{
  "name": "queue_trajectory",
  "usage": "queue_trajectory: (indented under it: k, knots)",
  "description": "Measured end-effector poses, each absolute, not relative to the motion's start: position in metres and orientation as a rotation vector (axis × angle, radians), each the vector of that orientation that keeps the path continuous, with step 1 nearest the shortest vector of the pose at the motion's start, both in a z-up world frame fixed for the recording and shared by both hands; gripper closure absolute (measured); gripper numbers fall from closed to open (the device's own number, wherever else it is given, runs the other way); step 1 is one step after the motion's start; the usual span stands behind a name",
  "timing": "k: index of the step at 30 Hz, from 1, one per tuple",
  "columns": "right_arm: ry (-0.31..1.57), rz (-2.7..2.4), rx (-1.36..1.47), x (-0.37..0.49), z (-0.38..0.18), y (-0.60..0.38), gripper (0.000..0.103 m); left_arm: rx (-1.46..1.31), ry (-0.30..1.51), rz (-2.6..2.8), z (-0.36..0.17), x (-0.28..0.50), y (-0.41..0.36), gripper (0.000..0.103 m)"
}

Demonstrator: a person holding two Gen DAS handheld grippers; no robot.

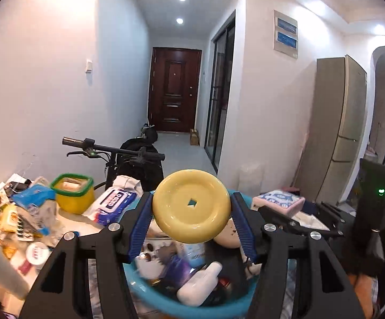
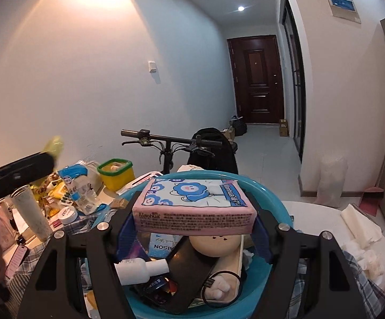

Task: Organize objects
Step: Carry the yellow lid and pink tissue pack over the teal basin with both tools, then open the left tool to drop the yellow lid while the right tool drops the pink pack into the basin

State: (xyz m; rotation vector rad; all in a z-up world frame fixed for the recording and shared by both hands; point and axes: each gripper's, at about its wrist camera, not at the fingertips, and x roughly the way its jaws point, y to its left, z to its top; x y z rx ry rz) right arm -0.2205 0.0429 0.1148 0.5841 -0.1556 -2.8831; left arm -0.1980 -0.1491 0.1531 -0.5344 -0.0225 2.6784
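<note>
We judge this to be the sorting step, with both hands loaded over the blue basin (image 2: 277,199). The left gripper (image 1: 191,214) has its jaws closed on a yellow disc (image 1: 191,207) with a square hole at its centre, held clear above the basin. The right gripper (image 2: 195,212) has its jaws clamped on a pink tissue pack (image 2: 195,202), which hangs over the basin's far rim at twelve o'clock.

Inside the basin lie a white bottle (image 2: 139,267), a black flat case (image 2: 192,271) and a round beige toy (image 2: 215,244), packed close together. The cluttered table (image 1: 75,219) spreads toward nine o'clock, with a yellow tub (image 1: 72,194) and a wipes pack (image 1: 114,204) on it.

Next, we think, each held thing needs a clear spot. The disc should probably go out toward the table, and its jaws should open only once it rests.

The tissue pack reads "Manhua" on its front edge. A packet under it shows "ISON". The wipes pack's lettering is too blurred to read.
</note>
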Motion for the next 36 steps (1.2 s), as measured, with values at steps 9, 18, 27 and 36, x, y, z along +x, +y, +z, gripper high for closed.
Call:
queue_trajectory:
  k: [9, 18, 27, 36]
  knots:
    - [-0.203, -2.914, 0.620, -0.226, 0.106, 0.048, 0.032, -0.592, -0.092, 2.679, 0.086, -0.220, -0.133, 0.042]
    - [-0.176, -3.002, 0.616, -0.216, 0.098, 0.047, 0.032, -0.689, -0.053, 2.590, 0.059, -0.240, -0.130, 0.042]
    - [-0.155, -2.975, 0.681, -0.217, 0.081, 0.038, 0.032, -0.697, -0.022, 2.579, 0.053, -0.239, -0.130, 0.042]
    - [-0.195, -2.992, 0.643, -0.211, 0.084, 0.044, 0.032, -0.669, -0.013, 2.580, 0.058, -0.240, -0.129, 0.042]
